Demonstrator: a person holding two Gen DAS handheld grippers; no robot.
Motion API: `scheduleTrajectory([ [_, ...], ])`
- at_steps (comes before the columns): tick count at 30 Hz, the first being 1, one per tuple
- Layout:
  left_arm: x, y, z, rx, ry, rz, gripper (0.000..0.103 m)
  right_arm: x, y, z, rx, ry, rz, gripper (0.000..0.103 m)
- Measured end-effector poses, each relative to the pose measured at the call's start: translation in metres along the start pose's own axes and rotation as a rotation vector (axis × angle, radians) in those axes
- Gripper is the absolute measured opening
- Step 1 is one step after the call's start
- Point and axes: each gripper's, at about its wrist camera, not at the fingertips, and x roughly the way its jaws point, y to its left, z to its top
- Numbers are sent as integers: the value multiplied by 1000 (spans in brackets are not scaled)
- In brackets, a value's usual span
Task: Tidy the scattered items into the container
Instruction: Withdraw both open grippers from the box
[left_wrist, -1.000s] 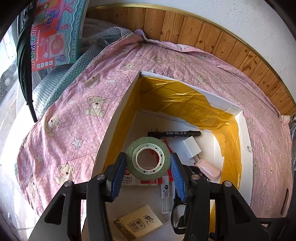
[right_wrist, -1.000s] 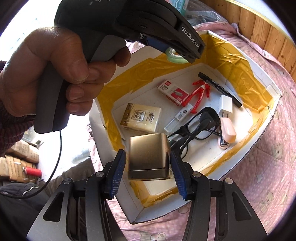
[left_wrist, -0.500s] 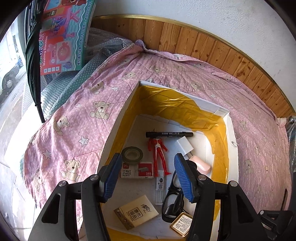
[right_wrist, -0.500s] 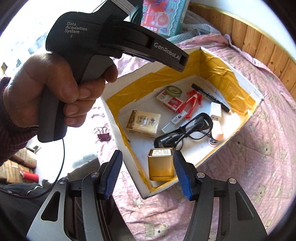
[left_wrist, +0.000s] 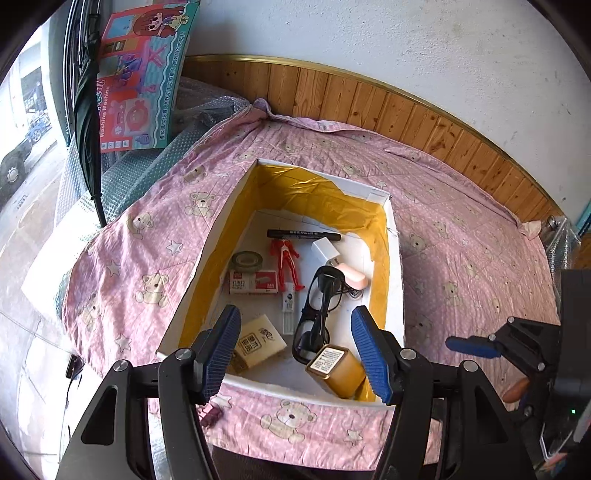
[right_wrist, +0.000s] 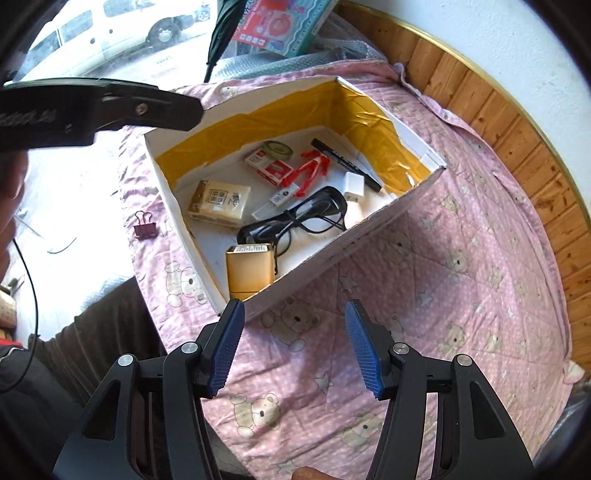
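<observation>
My left gripper (left_wrist: 295, 350) hangs over the near end of the box (left_wrist: 397, 280), and its jaws are wide apart with nothing in them. My right gripper (right_wrist: 293, 343) is over the pink blanket (right_wrist: 461, 295), just outside the box, and its jaws are spread wide and empty too.

The box is white outside and yellow inside. It sits on the blanket with the bears on it. Here is what lies in it, going left to right in my left view. A roll of tape (left_wrist: 246, 259) is by the left wall. A box of staples (left_wrist: 253, 282) lies just in front of it. A tan packet (left_wrist: 258, 341) sits near my left jaw. A red toy man (left_wrist: 286, 260) lies in the middle, with a small clear tube (left_wrist: 288, 312) below his feet. A black marker (left_wrist: 303, 234) lies across the far end. A white plug (left_wrist: 324, 249) is next to a pink thing (left_wrist: 354, 277) by the right wall. Black glasses (left_wrist: 317, 314) stretch down the middle. A gold tin (left_wrist: 334, 371) stands in the near right corner.

One purple clip (right_wrist: 145, 226) is not in the box. It lies on the blanket just beside the left wall.
</observation>
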Motion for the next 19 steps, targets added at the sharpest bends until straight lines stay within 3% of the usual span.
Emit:
scheduleTrajectory([
  [8,-25,-3,-33,-9,2,-2,63,7,12,20,-18,33,17,60],
  [19,-33,4,-45,-30,0,-5,63,3,17,33,2,9,18,60],
])
